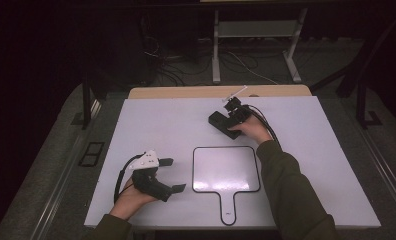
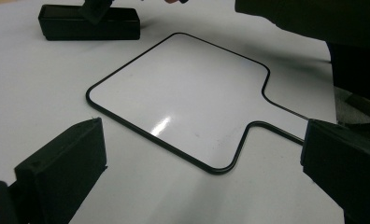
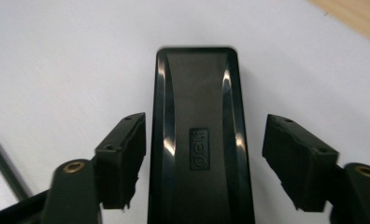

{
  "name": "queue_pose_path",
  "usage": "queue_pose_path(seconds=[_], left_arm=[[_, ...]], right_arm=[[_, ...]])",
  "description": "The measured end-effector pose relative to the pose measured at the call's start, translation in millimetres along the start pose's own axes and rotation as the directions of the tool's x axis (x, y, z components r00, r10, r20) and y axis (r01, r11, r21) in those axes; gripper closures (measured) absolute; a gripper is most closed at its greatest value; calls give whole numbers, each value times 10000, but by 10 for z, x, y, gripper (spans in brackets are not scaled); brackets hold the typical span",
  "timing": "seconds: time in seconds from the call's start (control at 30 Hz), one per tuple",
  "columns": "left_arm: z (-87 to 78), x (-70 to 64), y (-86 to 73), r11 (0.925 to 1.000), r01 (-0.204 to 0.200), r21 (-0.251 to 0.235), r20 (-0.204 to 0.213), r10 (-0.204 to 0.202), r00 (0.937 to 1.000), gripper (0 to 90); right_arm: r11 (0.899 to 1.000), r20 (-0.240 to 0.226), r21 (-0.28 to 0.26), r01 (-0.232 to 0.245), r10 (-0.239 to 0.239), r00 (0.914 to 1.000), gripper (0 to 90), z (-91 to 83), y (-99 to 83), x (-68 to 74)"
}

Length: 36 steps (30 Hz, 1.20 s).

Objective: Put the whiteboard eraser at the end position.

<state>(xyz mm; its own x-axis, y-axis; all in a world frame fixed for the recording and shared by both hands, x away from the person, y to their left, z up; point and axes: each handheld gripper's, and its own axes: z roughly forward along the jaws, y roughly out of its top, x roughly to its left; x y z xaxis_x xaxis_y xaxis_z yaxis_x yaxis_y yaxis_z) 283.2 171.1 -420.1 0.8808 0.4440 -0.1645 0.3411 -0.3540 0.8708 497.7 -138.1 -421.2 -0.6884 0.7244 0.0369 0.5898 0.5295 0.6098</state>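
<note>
R tool [image 3: 204,154] sits w/ jaws apart, one each side of the black eraser [image 3: 199,135], small gaps both sides, not yet clamped. Eraser's long axis runs straight away from the tool, between the jaws, so closing across its narrow width looks like the coming move. It lies flat at the far centre of the white desk [image 1: 151,125], beyond the paddle-shaped whiteboard [image 1: 226,170]. L tool [image 1: 171,175], also spread & empty, rests near the board's left edge, well apart from the eraser; R hand is clearly nearer.

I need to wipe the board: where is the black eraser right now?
In the high view the black eraser lies far right of centre on the table, beyond the whiteboard, between the right gripper's open jaws.
</note>
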Motion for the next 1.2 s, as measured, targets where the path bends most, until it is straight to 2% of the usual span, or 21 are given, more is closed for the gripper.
queue_pose_path(seconds=[0.17,0.33,0.5,0.67,0.77,0.83,0.97,1.07,1.2], left_arm=[[7,5,-5,10000,-9,42,-52,9,10000,0],[5,20,-12,10000,7,45,-76,-7,10000,0],[9,22,-17,10000,66,35,-74,-66,10000,0],[10,23,-17,9999,137,18,-70,-137,9999,0],[15,20,-17,9999,146,20,-105,-145,9998,0],[19,17,-22,9999,133,49,-79,-132,9999,0],[24,10,-34,9999,115,73,-74,-115,9999,0],[21,10,-37,9999,84,71,-71,-84,9999,0],[27,15,-48,9999,85,64,-140,-84,9999,0]], right_arm=[[9995,-32,-291,-125,124,9999,226,-96,-30,-1],[9960,-193,-700,-561,549,9983,224,-213,-95,-27],[9929,-112,-1002,-633,625,9980,224,-353,-188,-37],[9890,-265,-1331,-644,614,9978,224,-471,-304,-25],[9873,-475,-1460,-634,570,9972,224,-518,-366,3],[9859,-379,-1574,-560,506,9980,225,-546,-407,36],[9836,-526,-1719,-551,466,9975,225,-598,-491,96],[9811,-419,-1877,-468,396,9983,225,-653,-565,146],[9773,-502,-2071,-447,350,9981,225,-740,-689,222]])
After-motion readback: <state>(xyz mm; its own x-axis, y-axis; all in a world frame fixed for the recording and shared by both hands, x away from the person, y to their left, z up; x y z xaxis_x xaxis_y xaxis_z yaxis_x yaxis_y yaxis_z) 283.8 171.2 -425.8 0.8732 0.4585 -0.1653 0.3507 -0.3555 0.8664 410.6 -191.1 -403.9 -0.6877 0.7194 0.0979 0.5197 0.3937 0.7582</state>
